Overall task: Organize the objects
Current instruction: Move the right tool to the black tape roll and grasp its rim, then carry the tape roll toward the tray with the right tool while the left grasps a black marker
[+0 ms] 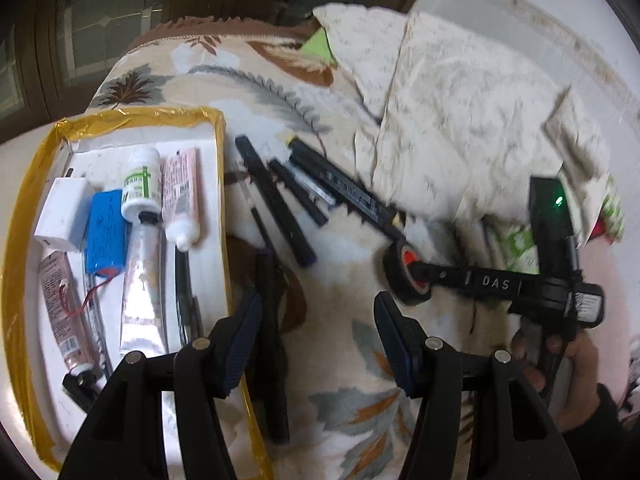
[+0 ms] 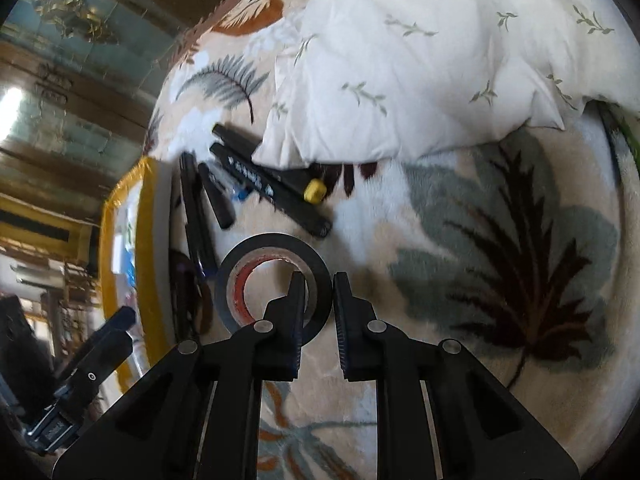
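Note:
A roll of black tape with a red core lies on the leaf-patterned blanket. My right gripper is shut on the roll's wall, one finger inside the hole and one outside; it also shows in the left wrist view at the tape. My left gripper is open and empty above the blanket, beside the yellow-edged white tray. Several black pens and markers lie loose between tray and tape. The tray holds tubes, a white bottle, a blue battery pack and a white adapter.
A white leaf-print pillow lies at the back, its edge over the far markers. A marker with a yellow cap lies by it. A black pen lies along the tray's right edge under my left gripper. Wooden furniture stands behind.

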